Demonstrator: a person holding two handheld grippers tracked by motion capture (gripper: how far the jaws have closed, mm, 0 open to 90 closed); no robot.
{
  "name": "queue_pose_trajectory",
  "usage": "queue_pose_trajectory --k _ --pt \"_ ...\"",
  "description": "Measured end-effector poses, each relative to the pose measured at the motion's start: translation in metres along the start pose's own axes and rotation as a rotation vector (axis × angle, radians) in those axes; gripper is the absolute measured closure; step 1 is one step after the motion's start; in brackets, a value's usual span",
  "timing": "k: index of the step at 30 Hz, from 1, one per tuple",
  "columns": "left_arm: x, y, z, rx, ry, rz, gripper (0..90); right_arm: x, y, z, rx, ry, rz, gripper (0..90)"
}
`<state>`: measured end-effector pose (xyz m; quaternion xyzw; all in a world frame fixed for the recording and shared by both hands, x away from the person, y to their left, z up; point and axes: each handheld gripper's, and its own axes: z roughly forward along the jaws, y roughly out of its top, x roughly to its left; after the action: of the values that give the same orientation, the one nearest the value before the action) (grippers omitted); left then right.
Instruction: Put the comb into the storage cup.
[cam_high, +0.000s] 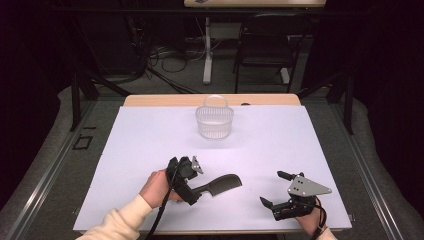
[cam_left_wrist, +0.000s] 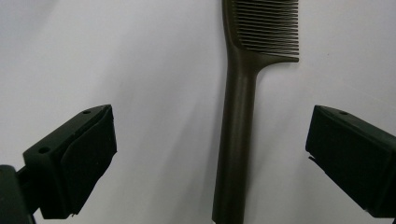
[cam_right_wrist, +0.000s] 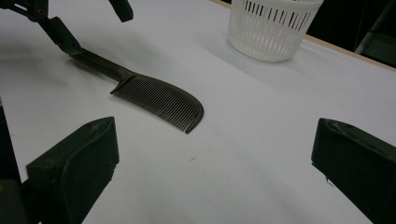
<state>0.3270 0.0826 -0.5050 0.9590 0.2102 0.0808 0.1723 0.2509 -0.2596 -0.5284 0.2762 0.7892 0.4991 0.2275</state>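
White tabletop (cam_high: 150, 130), dark room behind. Left gripper (cam_left_wrist: 210, 154): jaws wide apart, straddling the handle of a dark comb (cam_left_wrist: 238, 116) lying flat, no contact. Right gripper (cam_right_wrist: 212, 168): jaws spread, nothing between them. White basket (cam_high: 214, 121): far edge, well apart.

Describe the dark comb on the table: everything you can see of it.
The dark brown-black plastic comb has a long straight handle and a curved back over one row of fine, even teeth. It lies flat on the white table sheet, near the front edge. Its handle runs between the open jaws of the left gripper, whose pads stand clear on both sides in the left gripper view. In the right gripper view, one jaw tip seems to meet the handle end.
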Motion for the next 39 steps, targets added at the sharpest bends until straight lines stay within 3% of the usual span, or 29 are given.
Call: queue_pose_trajectory --k 9,10,13,14,16,18,19,21,24,29,35,39 --pt "-0.002 0.011 0.011 0.041 -0.005 0.020 0.5 0.000 0.000 0.000 0.002 0.002 0.003 0.3" --pt "-0.002 0.011 0.012 0.045 -0.007 0.023 2.4 0.000 0.000 0.000 0.004 0.002 0.002 0.3" --pt "-0.003 0.014 0.014 0.053 -0.018 0.038 19.5 0.000 0.000 0.000 0.003 0.002 0.002 0.3" --pt "-0.003 0.014 0.015 0.049 -0.022 0.042 19.5 0.000 0.000 0.000 0.004 0.002 0.003 0.3" --pt "-0.005 0.016 0.015 0.055 -0.034 0.047 31.3 0.001 0.000 0.000 0.005 0.001 0.002 0.3" --pt "-0.007 0.018 0.016 0.063 -0.033 0.053 33.7 0.001 0.000 0.000 0.005 0.001 0.001 0.3" --pt "-0.007 0.020 0.018 0.073 -0.043 0.058 41.0 0.000 0.000 0.000 0.006 0.001 0.000 0.3" --pt "-0.007 0.021 0.019 0.078 -0.041 0.056 46.0 0.001 0.000 0.000 0.006 0.001 0.001 0.3" --pt "-0.006 0.025 0.023 0.121 -0.058 0.076 53.0 0.001 0.000 0.000 0.006 0.001 0.000 0.3" --pt "-0.006 0.028 0.026 0.144 -0.090 0.090 60.3 0.001 0.000 -0.001 0.000 0.006 -0.006 0.5" --pt "-0.005 0.031 0.030 0.173 -0.101 0.095 67.3 0.001 0.000 -0.001 -0.002 0.010 -0.007 0.5" --pt "-0.004 0.031 0.033 0.165 -0.111 0.075 70.2 0.001 0.000 -0.001 -0.001 0.014 -0.010 0.5"
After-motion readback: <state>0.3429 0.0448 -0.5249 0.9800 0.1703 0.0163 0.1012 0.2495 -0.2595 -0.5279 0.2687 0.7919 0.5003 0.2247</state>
